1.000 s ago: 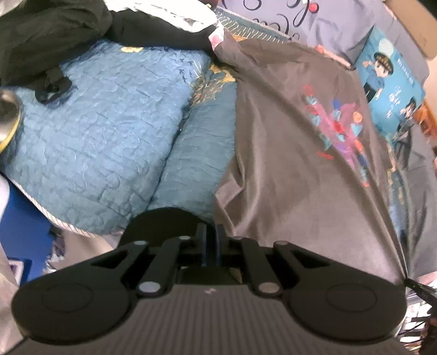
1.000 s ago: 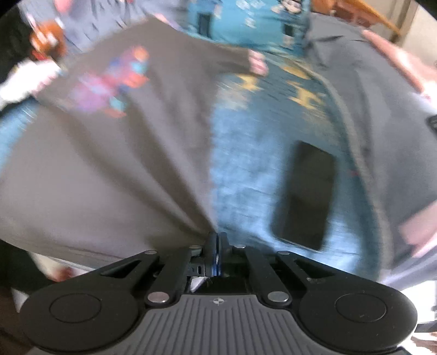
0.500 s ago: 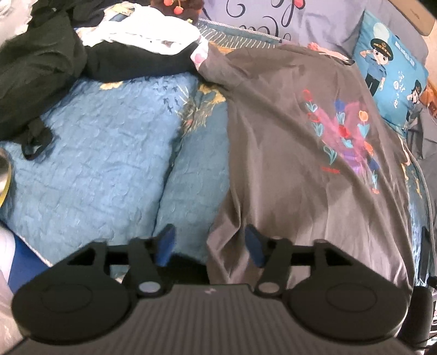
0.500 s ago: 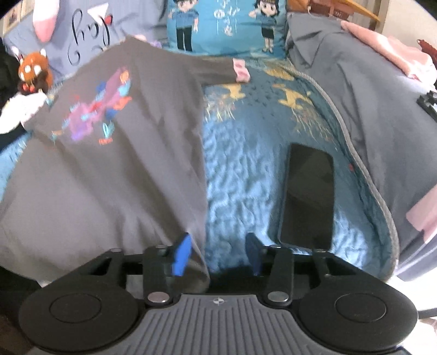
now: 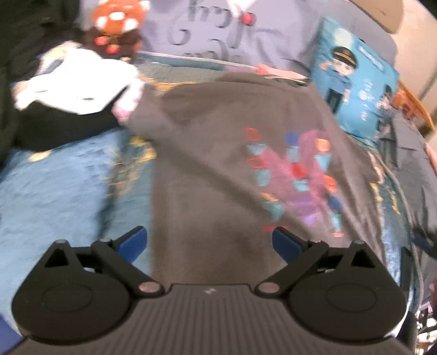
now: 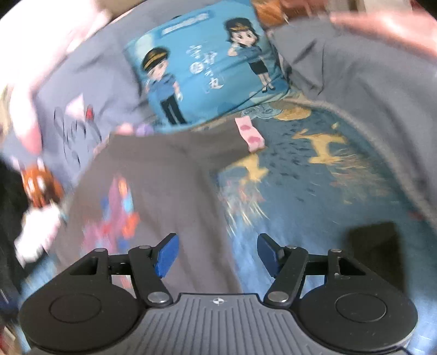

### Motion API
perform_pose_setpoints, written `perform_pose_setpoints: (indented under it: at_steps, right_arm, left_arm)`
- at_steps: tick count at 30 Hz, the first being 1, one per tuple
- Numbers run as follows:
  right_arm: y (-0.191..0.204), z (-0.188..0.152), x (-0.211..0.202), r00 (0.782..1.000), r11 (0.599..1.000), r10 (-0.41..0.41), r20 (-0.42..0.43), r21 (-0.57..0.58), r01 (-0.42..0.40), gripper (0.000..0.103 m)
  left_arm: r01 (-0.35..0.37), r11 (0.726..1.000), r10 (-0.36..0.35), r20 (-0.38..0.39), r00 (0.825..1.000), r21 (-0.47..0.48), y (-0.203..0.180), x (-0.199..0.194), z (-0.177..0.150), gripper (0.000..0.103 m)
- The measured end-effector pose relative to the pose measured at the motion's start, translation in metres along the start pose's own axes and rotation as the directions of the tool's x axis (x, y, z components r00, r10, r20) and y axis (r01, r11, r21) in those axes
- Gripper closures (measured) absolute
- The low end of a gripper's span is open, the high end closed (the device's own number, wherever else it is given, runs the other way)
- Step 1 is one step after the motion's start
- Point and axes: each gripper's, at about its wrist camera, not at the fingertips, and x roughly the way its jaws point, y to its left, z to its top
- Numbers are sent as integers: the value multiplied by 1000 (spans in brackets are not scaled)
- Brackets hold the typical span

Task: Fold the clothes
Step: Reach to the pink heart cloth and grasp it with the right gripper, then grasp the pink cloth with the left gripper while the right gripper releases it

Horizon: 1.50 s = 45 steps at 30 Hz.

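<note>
Grey T-shirt [image 5: 218, 169] with a bright printed motif lies spread flat, print up, on the blue quilted bedspread [image 5: 54, 196], its pink-cuffed sleeve [image 6: 250, 132] stretched out toward the blue cartoon cushion [image 6: 202, 71]. A second ago both tools were clamped on the hem and the cloth hung taut from them; now the shirt rests loose on the bed and neither tool holds it.

The left gripper [image 5: 209, 243] has just been opening and its jaws stand spread wide, blue pads well apart, with only the shirt's lower part seen below between them, nothing pinched. The right gripper [image 6: 218, 255] has likewise been opening; its jaws are parted, hanging above the shirt's right edge where grey cloth meets bedspread, and grip nothing.

Both views have changed since half a second ago: the left one now looks up the middle of the shirt instead of its left edge, and the right one looks further up the bed toward the cushion. The dark phone [image 6: 372, 245] sits at the right, partly blurred. White and black clothes [image 5: 76, 92] lie piled near the shirt's left shoulder, below an orange plush toy [image 5: 117, 19].
</note>
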Motion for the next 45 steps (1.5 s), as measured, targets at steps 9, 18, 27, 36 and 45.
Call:
perform_pose_setpoints:
  at_steps: [9, 18, 27, 36, 45]
  right_arm:
    - [-42, 74, 104, 996, 963, 89, 25, 255, -92, 40]
    - [-86, 97, 156, 987, 839, 154, 35, 524, -149, 33]
    - [-96, 97, 174, 977, 784, 190, 96, 584, -210, 93]
    - [-71, 102, 145, 961, 924, 157, 226, 309, -224, 95]
    - [-30, 86, 137, 967, 996, 63, 249, 39, -75, 95]
  left_arm:
    - [238, 949, -214, -133, 968, 209, -138, 62, 4, 1]
    - [441, 842, -374, -252, 892, 312, -266, 94, -39, 1]
    - [360, 889, -333, -142, 932, 283, -259, 106, 23, 1]
    - [334, 855, -282, -184, 942, 397, -337, 174, 136, 1]
    - [315, 825, -134, -379, 916, 469, -457, 264, 173, 1]
